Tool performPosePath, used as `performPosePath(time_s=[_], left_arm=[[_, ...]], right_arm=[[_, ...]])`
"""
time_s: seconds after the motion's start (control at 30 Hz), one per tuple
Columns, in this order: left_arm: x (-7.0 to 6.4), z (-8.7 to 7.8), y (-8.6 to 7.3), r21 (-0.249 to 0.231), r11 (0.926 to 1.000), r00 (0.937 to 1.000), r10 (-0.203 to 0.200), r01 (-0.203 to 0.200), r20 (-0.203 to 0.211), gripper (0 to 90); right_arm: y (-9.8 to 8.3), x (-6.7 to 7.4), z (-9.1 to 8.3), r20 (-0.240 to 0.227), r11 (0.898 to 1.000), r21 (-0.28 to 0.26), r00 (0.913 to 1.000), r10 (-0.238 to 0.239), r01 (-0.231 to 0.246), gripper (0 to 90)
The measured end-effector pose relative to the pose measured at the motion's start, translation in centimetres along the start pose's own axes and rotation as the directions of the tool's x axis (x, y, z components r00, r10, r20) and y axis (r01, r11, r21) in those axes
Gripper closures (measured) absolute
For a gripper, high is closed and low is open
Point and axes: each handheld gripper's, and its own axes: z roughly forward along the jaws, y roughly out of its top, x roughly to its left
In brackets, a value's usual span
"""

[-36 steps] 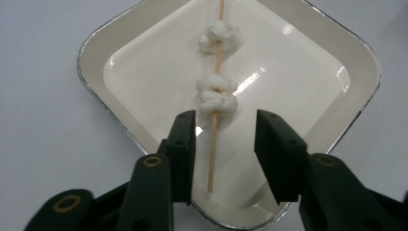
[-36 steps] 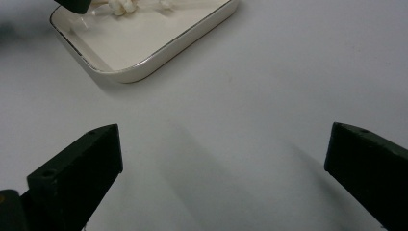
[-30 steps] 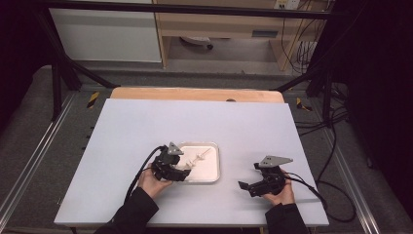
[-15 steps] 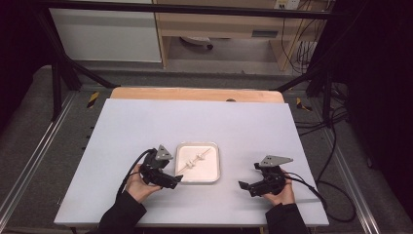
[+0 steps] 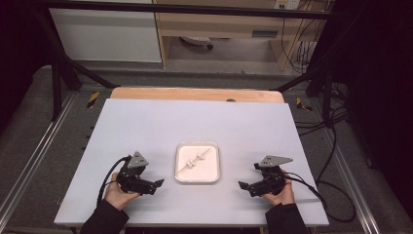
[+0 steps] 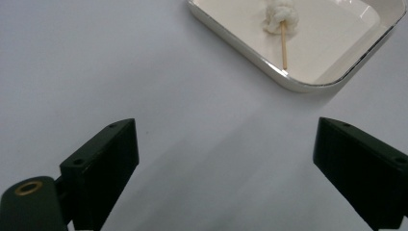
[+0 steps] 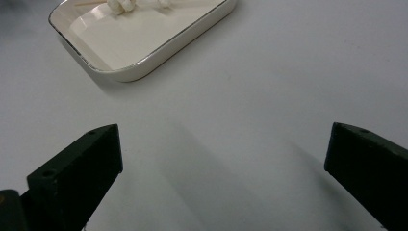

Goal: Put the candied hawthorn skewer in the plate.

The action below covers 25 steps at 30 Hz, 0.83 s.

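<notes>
Nearest the person, the left tongs [image 5: 157, 185] now sit well left of the white tray [image 5: 197, 176]; a second ago they reached over the tray's left edge, and half a second ago they had drawn back just beside it. Their jaws have just been opening and stand wide, with nothing but bare bench [image 5: 146, 126] between them in the left gripper view. The right tongs [image 5: 246, 185] have kept their place off the tray's right side, jaws spread wide and empty over the bench in the right gripper view. Both hands rest at the bench's near edge, the sleeves cut off by the bottom of the high view. Farther in, the tray lies between the two tongs, apart from both. In it lies a thin wooden skewer [image 6: 284, 45] with white lumps [image 6: 280, 17] threaded on it, set diagonally. The left gripper view cuts off the skewer's far end and the tray's top; the right gripper view clips the lumps at its upper border. What the lumps are made of is hard to make out.
</notes>
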Motion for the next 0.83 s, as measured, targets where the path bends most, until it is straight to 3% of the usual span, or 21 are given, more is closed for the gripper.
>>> performPosePath(time_s=[0.03, 0.17, 0.37, 0.83], left_arm=[[0.3, 0.1, -0.3, -0.023, 0.9995, 0.9996, 0.023, -0.023, 0.015, 8.6], [0.7, -0.6, -1.5, -0.004, 0.9997, 0.9997, -0.025, 0.025, -0.006, 8.6], [1.4, -1.0, -2.9, -0.008, 0.9988, 0.9988, -0.048, 0.048, -0.01, 8.6], [1.8, -1.0, -3.2, -0.016, 0.9986, 0.9987, -0.051, 0.051, -0.002, 8.7]], right_arm=[[0.0, 0.0, 0.0, 0.001, 1.0, 0.0, 1.0, 0.001, -0.001, 0.3], [0.0, 0.0, 0.1, -0.001, 1.0, 0.009, 1.0, 0.001, -0.001, 0.3], [-0.1, 0.0, 0.0, -0.004, 1.0, 0.016, 1.0, -0.002, 0.002, 0.3], [-0.2, 0.1, 0.1, -0.006, 1.0, 0.03, 1.0, -0.004, 0.004, 0.3]])
